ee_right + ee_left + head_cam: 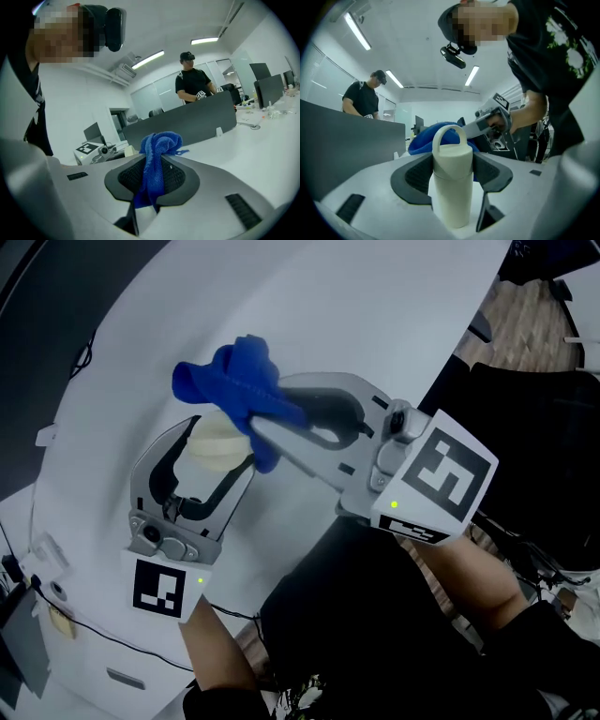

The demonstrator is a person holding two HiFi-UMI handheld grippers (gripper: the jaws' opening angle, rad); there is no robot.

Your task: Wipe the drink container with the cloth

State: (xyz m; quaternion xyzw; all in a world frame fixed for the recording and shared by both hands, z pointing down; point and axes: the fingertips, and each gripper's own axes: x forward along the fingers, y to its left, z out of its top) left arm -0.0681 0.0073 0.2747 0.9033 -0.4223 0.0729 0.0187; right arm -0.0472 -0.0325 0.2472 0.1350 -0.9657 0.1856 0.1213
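Bottle gripped, cloth held at its top

The left gripper [221,441] is closed on the cream bottle [451,187], with its pads against the lid. The bottle stands upright over the white tabletop [375,315]. The right gripper [152,178] pinches a bunched blue cloth [159,143] tight between its jaws, close by the bottle's handle.

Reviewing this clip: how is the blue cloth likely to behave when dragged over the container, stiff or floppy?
Probably floppy: the blue cloth bunches beyond the pads of the right tool and hangs limp below them. Likely light, as one pinch carries it all. It should drape round the cream container rather than shove it.
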